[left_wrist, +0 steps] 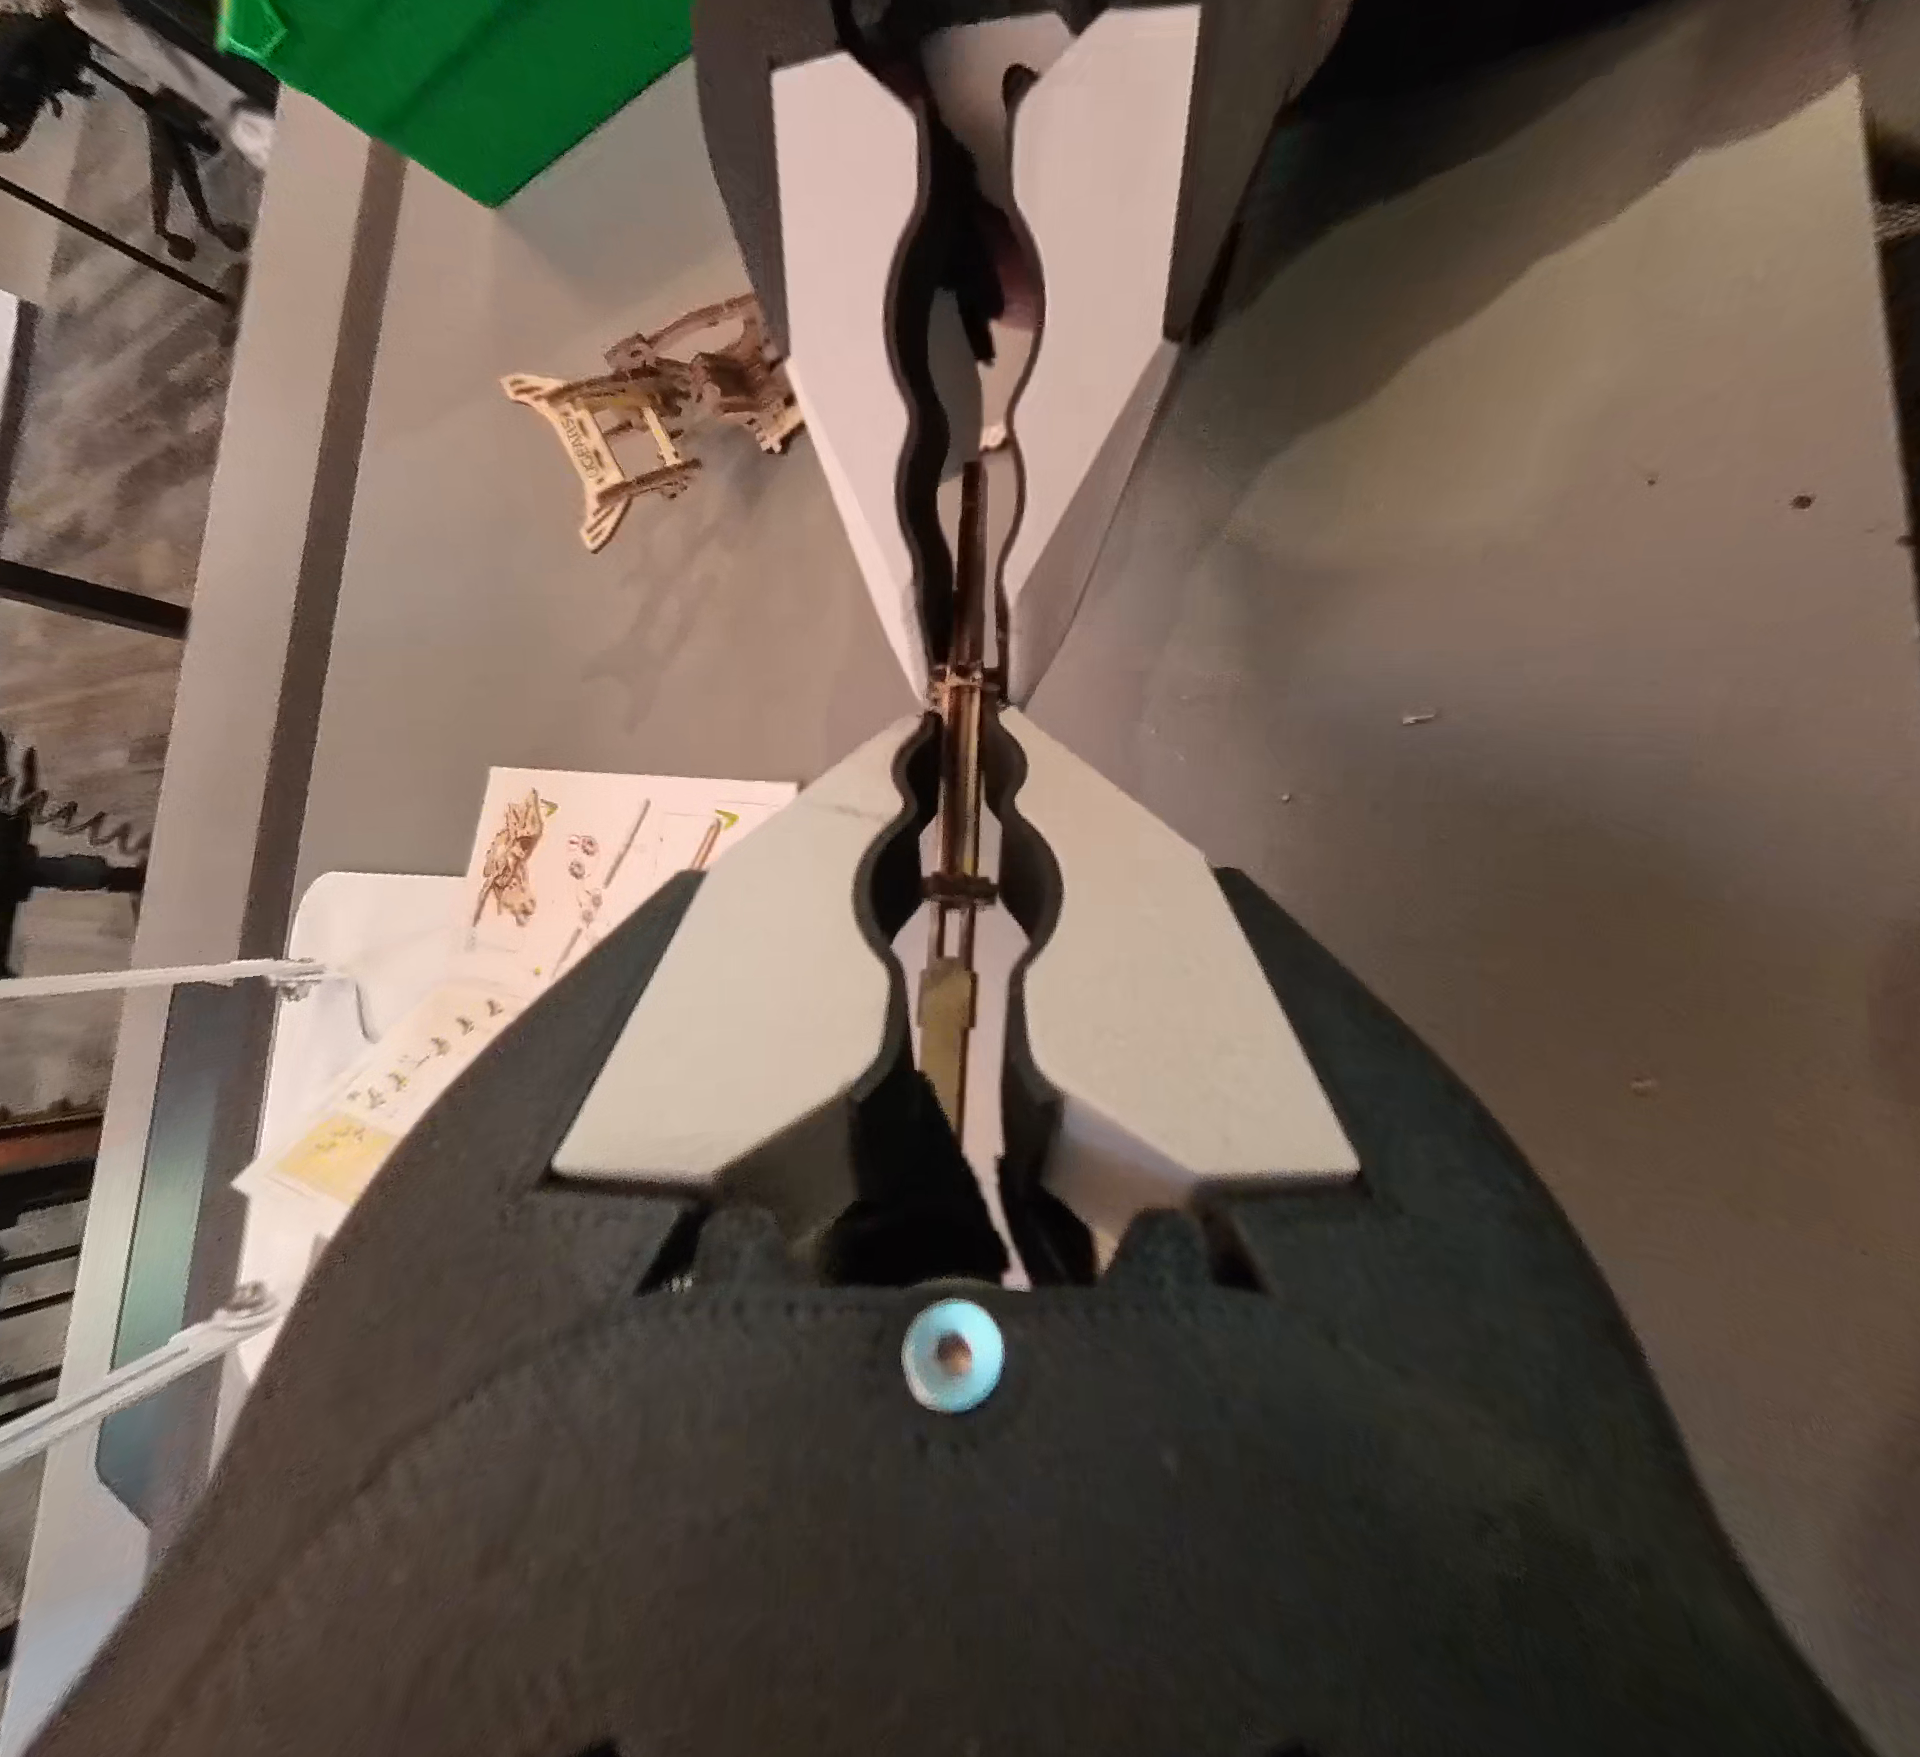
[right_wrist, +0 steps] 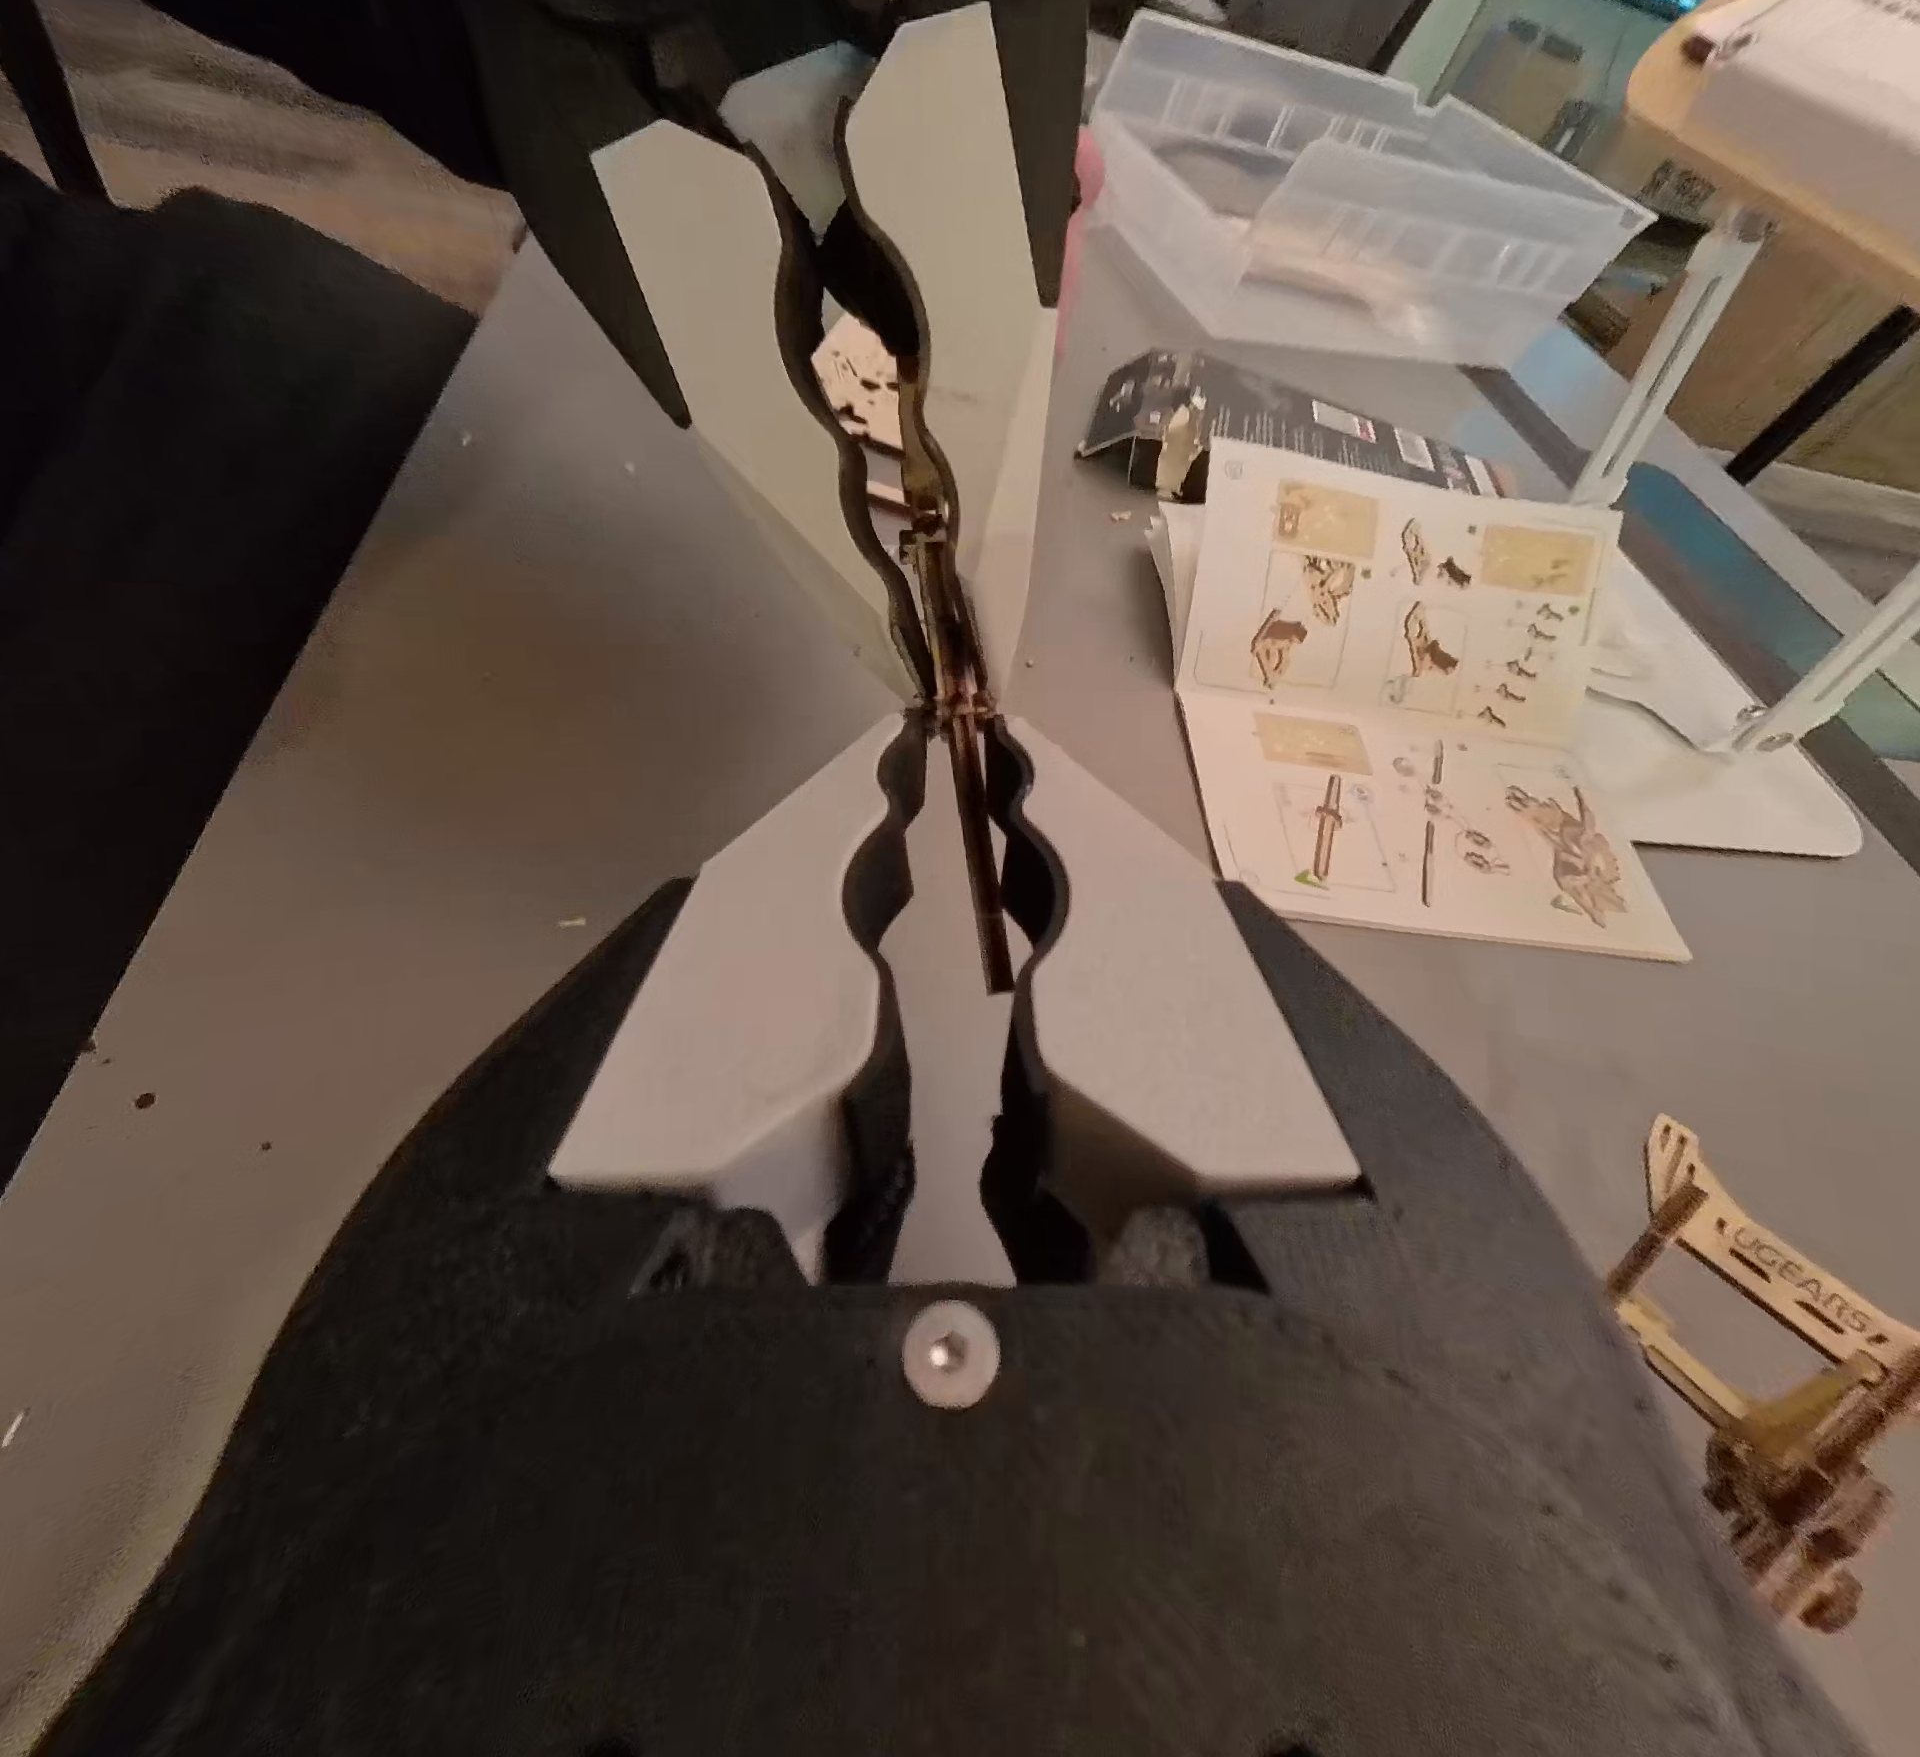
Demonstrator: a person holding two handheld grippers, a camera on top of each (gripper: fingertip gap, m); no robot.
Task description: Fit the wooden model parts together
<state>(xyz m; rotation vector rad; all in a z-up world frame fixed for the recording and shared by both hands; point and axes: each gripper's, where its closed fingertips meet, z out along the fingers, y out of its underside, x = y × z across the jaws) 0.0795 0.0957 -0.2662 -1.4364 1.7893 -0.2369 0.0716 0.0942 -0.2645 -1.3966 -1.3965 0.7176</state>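
The 2 grippers, left [left_wrist: 961, 720] and right [right_wrist: 961, 720], meet tip to tip above the gray table [left_wrist: 1455, 668], both clenched on 1 thin wooden rod assembly [left_wrist: 961, 803].

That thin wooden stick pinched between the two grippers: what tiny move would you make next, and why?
Probably a gentle push of the two grippers toward each other along the stick. The left gripper and right gripper meet tip to tip, each shut on the thin wooden stick assembly, which looks lined up straight between them. Whether it is fully seated I cannot tell.
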